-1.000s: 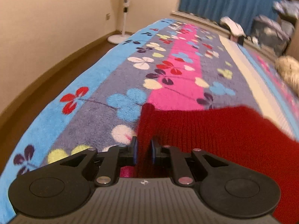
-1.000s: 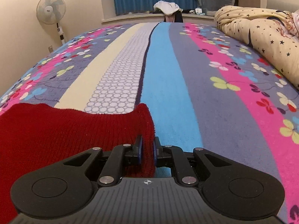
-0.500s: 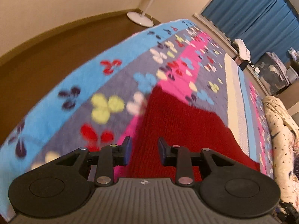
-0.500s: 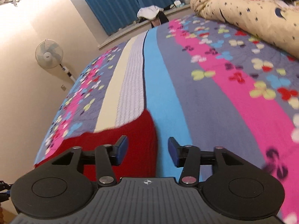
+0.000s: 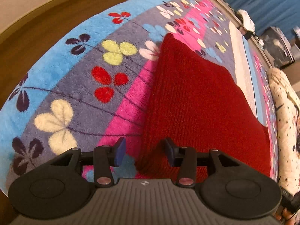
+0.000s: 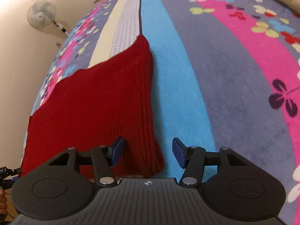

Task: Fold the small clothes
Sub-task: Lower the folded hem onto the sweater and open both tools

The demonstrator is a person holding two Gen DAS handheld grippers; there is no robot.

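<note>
Red knit garment (image 5: 196, 101) flat on blanket (image 5: 61, 86), both grippers' fingers (image 5: 120, 151) spread, empty.

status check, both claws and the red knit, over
Left claw open, right claw open, neither gripping. Red knit lying flat on the floral blanket. Nothing in the way.

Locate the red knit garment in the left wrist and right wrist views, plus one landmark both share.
Left wrist: red knit garment fills centre-right, its left edge between the open left gripper fingers.
Right wrist: it fills centre-left, its right edge between the open right gripper fingers.
Shared landmark: the white honeycomb stripe behind it.
</note>
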